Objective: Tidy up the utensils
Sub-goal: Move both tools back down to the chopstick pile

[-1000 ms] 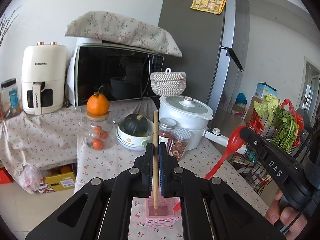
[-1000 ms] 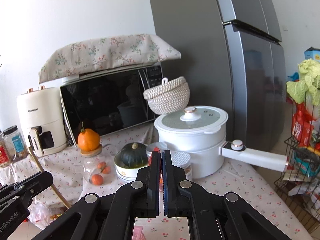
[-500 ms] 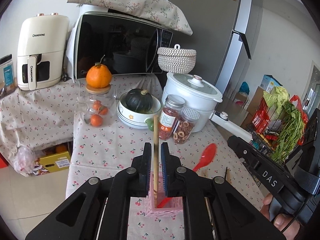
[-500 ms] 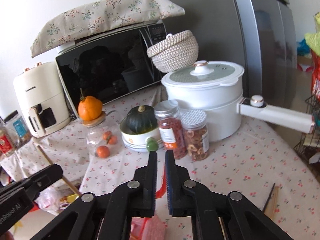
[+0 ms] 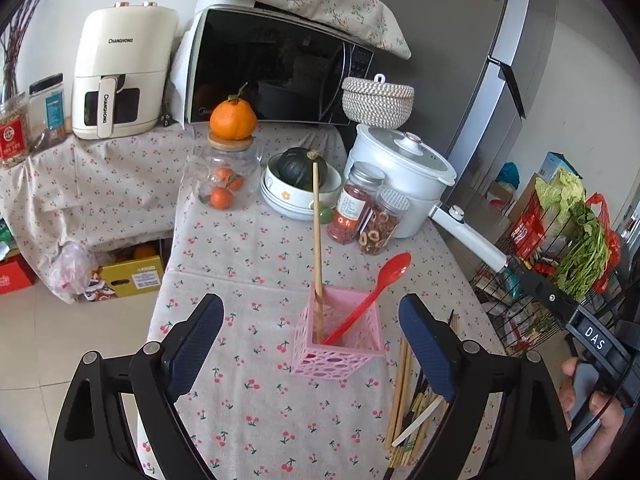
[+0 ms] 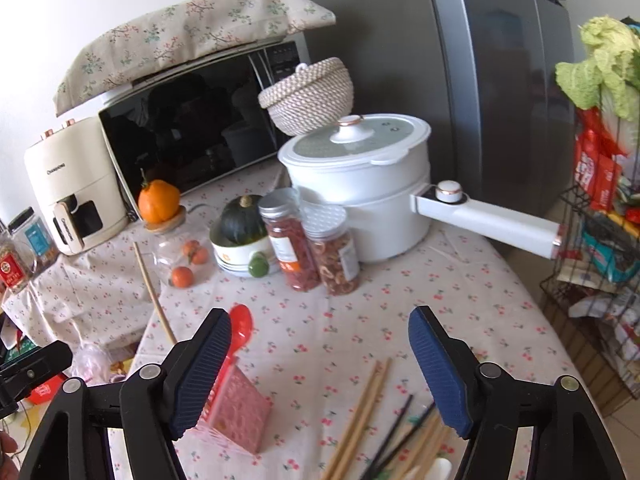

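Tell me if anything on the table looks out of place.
Yes: a loose pile of chopsticks lies scattered on the tablecloth right of the pink holder, which already holds one wooden chopstick and the red spoon.

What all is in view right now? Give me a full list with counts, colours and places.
Utensil holder: 1, pink, front of table.
Chopstick: 1, wooden, upright in holder.
Spoon: 1, red, leaning in holder.
Loose utensils: count unclear, wooden, black and white, on table right of holder.
Spice jars: 2, clear, mid-table.
Pot: 1, white, lidded, behind jars.
Bowl with squash: 1, white, dark green squash.
Glass jar: 1, clear, an orange on its lid.
Microwave: 1, black, back.
Air fryer: 1, cream, back left.
Woven basket: 1, beige.
Fridge: 1, grey.
Left gripper: fingers open.
Right gripper: fingers open.
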Demonstrator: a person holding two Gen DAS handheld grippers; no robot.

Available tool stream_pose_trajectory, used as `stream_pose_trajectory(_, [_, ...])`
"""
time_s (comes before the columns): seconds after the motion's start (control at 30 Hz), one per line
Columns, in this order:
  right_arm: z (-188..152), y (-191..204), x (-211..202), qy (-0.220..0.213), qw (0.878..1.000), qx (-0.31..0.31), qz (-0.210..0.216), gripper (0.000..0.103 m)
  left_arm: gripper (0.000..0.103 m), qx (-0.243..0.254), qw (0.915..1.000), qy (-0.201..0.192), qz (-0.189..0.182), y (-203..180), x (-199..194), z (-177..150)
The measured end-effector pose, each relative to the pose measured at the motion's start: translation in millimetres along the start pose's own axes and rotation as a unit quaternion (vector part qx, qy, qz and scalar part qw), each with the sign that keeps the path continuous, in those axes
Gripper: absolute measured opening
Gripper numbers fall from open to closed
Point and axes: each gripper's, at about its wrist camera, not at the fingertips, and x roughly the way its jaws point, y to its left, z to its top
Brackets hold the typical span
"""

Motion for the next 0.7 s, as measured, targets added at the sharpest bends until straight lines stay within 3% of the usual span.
stream_pose_trajectory(0.13, [-7.7, -37.7, -11.4, 0.024, 0.998, 0.045, -0.037, 0.086, 0.092, 0.008, 0.9993, 0.029, 0.022, -6.2, 0.3, -19.9])
stream_pose_trajectory(0.37, [-26.2, -96.3, -21.5, 0.088, 0.985, 0.129, -0.077, 0.095, 0.092, 0.045, 0.9947, 0.087, 0.029, -37.2, 4.3, -49.5])
stream_pose_trajectory(0.47, [-32.7, -112.7, -21.4, 0.118, 0.978, 0.143, -0.096, 0.096, 0.092, 0.087, 0.9888, 0.116, 0.034, -60.0, 12.3, -63.2])
stream_pose_trajectory(0.7, [-45.9, -142.5, -11.2, 0.171, 0.964, 0.183, -0.093, 0.096, 0.092, 0.16, 0.9708, 0.177, 0.023, -117.4, 43.7, -85.5])
